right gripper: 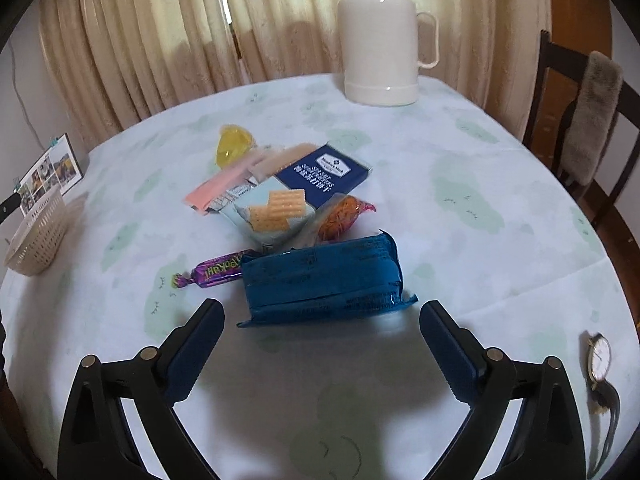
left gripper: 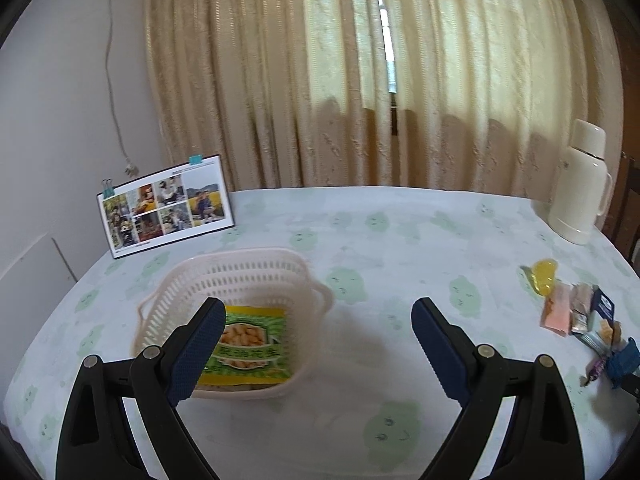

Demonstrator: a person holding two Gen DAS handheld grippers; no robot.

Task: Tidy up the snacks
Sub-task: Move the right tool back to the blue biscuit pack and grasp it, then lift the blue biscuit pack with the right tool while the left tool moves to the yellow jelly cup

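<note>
A cream slotted basket stands on the table left of centre, and a green and yellow snack packet lies inside it. My left gripper hangs open just right of the basket, nothing between its fingers. In the right wrist view a pile of snacks lies ahead: a blue wrapped packet nearest, a purple candy bar, a cracker pack, a dark blue box, a pink packet, an orange-red snack and a yellow jelly cup. My right gripper is open just short of the blue packet.
A cream thermos jug stands at the table's far side. A photo card held by clips stands at the back left. A wristwatch lies near the right edge. A dark chair with a grey cushion sits beyond the table.
</note>
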